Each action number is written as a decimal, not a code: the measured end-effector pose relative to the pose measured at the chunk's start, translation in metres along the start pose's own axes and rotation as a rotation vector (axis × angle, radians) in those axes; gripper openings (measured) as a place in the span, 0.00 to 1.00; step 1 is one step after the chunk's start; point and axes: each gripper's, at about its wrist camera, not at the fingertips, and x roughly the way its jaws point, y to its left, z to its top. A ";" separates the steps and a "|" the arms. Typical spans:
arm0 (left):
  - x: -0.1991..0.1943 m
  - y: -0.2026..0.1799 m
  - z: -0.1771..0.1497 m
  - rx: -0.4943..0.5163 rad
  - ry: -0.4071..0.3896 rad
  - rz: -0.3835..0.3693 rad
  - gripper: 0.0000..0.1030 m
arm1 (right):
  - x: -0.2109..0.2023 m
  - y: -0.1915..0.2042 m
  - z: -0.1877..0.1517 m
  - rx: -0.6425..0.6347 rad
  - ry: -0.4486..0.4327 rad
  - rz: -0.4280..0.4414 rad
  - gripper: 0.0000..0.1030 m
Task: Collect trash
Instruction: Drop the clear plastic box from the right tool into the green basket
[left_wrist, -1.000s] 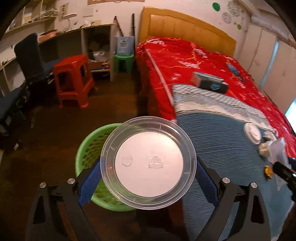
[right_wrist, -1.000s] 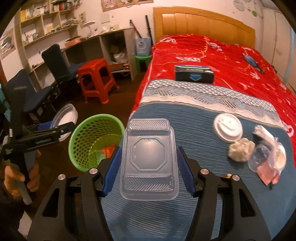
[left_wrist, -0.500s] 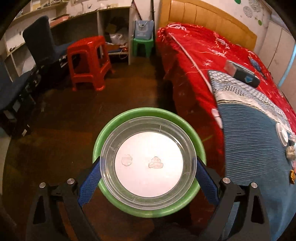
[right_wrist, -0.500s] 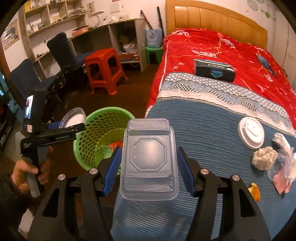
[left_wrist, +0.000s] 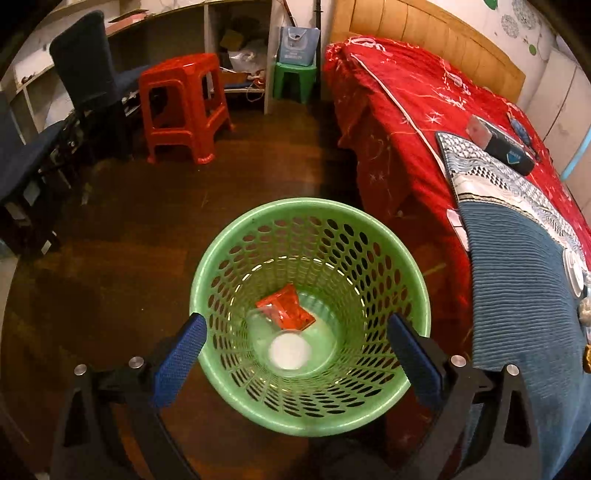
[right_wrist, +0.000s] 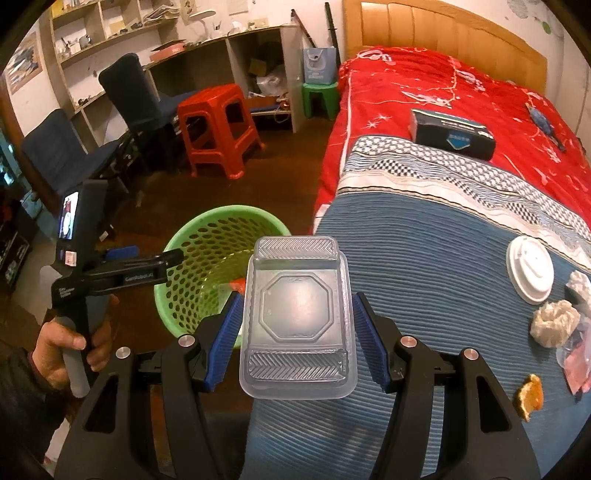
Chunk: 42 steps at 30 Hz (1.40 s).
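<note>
My left gripper (left_wrist: 295, 354) is open and empty above the green basket (left_wrist: 207, 280). A clear round lid (left_wrist: 290, 350) and a red wrapper (left_wrist: 286, 308) lie at its bottom. My right gripper (right_wrist: 297, 321) is shut on a clear rectangular plastic container (right_wrist: 297, 314), held over the bed's edge beside the basket (right_wrist: 177, 295). The left gripper also shows in the right wrist view (right_wrist: 162, 258). On the blue blanket (right_wrist: 424, 251) lie a white lid (right_wrist: 530, 269), crumpled tissue (right_wrist: 554, 321), an orange peel (right_wrist: 532, 397) and plastic wrappers (right_wrist: 576, 358).
A red stool (left_wrist: 181, 107) and dark chairs (left_wrist: 88, 74) stand on the brown floor at the left. A small green stool (left_wrist: 295, 79) stands by the shelves. The bed with the red cover (left_wrist: 417, 122) fills the right; a dark box (right_wrist: 452, 134) lies on it.
My left gripper moved over the basket, opened and dropped the clear round lid, which now lies in the basket. My right gripper moved left toward the basket, still holding the container.
</note>
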 end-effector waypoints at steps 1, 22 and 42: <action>-0.003 0.002 -0.001 -0.005 -0.004 -0.002 0.92 | 0.002 0.002 0.000 -0.004 0.002 0.004 0.58; -0.045 0.053 -0.035 -0.092 -0.049 0.030 0.92 | 0.071 0.075 0.031 -0.076 0.059 0.102 0.60; -0.070 0.014 -0.040 -0.040 -0.076 0.000 0.92 | 0.014 0.024 0.017 0.011 -0.034 0.046 0.81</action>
